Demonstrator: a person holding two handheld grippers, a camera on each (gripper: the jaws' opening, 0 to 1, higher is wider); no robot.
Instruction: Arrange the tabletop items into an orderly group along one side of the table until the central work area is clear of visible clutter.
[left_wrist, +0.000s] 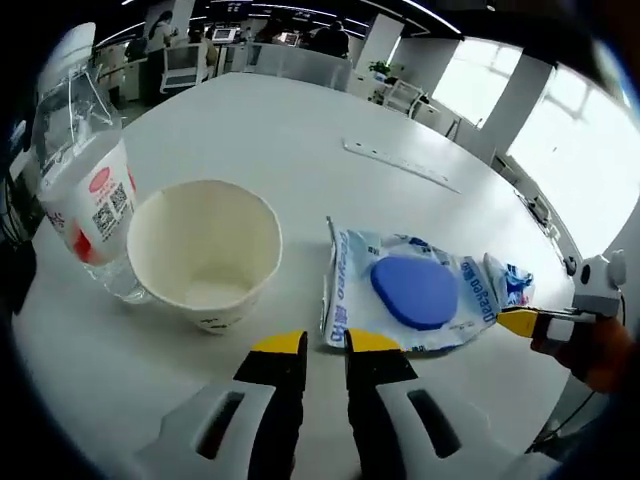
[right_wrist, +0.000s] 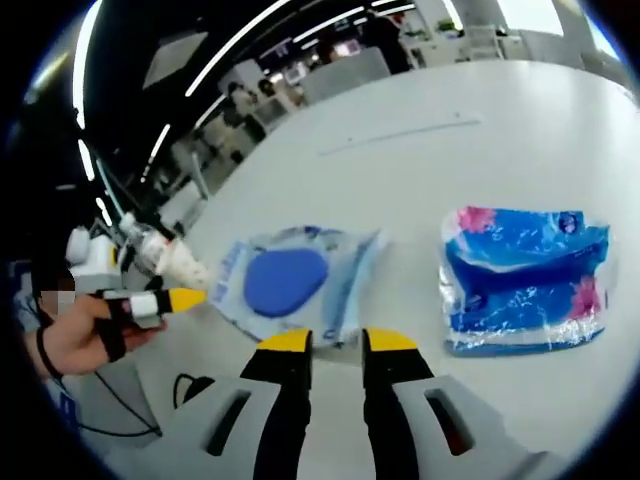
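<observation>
My left gripper (left_wrist: 325, 345) and right gripper (right_wrist: 336, 342) each stand slightly apart, holding nothing, either side of the blue pouch (left_wrist: 415, 292). The paper cup (left_wrist: 204, 250) and bottle (left_wrist: 85, 180) stand at 10 o'clock; the tissue pack (right_wrist: 525, 280) lies at 2 o'clock. Risk: a careless sweep topples the cup.

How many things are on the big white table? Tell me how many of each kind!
Paper cup: 1
Plastic bottle: 1
Clear packet with a blue pad inside: 1
Blue and pink tissue pack: 1
Clear ruler: 1
Total: 5
</observation>
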